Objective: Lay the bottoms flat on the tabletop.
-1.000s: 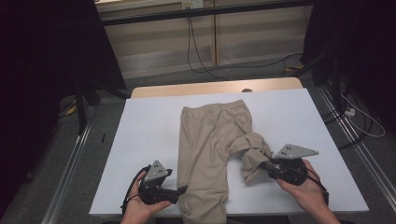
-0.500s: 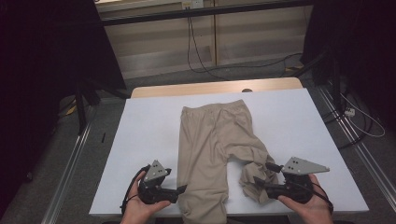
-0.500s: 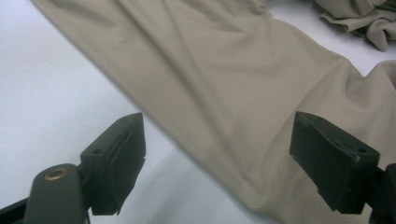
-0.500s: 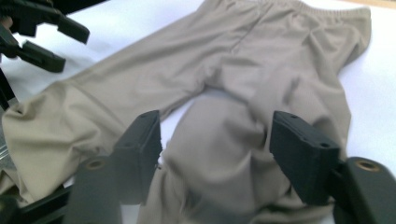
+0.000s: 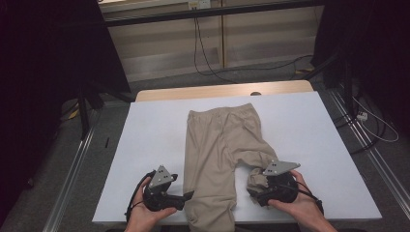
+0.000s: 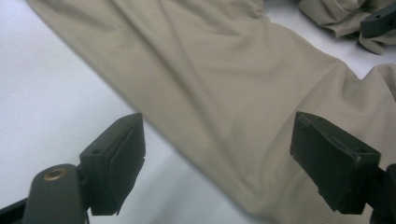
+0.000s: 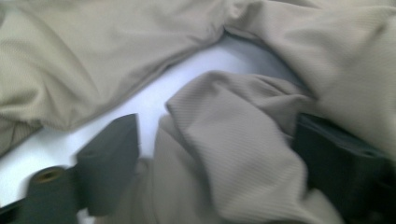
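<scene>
High view: at the near edge of the table (image 5: 145, 130), the left gripper (image 5: 186, 197) gapes beside the straight leg of the trousers (image 5: 217, 145), not gripping. The right gripper (image 5: 254, 186), nearer the bunched right leg, has just been opening, cloth loose between its jaws. Trousers run lengthwise, waistband far.

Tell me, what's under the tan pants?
The pants lie on a white sheet that covers the table. A wooden edge peeks out at the far side. Anything beneath the cloth itself is hidden.
</scene>
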`<action>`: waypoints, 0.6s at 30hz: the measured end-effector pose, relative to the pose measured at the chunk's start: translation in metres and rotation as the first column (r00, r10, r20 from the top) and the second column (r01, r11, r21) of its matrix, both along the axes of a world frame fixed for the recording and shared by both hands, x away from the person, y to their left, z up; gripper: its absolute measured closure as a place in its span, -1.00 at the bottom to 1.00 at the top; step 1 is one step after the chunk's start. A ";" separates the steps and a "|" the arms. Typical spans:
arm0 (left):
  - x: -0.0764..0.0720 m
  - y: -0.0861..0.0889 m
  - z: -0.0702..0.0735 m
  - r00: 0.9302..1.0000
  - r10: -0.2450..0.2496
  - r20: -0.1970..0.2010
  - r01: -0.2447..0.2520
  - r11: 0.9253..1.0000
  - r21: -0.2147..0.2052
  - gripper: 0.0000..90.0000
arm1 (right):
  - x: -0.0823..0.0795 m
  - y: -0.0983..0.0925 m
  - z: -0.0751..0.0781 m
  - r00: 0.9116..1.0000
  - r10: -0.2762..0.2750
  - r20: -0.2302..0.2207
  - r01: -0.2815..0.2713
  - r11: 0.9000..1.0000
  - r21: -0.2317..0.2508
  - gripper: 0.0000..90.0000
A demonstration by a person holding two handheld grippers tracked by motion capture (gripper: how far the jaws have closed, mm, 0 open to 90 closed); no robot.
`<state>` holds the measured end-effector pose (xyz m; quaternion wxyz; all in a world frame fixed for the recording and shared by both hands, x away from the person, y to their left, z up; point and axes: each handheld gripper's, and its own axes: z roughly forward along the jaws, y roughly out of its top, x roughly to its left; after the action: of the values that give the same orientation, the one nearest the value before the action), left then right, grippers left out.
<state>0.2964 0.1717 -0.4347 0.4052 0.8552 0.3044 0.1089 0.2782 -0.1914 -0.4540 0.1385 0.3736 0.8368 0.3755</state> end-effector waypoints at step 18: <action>0.005 -0.002 0.001 1.000 -0.008 0.002 0.008 1.000 -0.012 -0.59 | -0.027 -0.008 0.000 1.000 -0.005 -0.015 0.005 1.000 -0.011 0.71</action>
<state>0.3015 0.1694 -0.4338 0.4109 0.8539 0.3011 0.1064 0.2514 -0.1992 -0.4537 0.1353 0.3775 0.8389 0.3680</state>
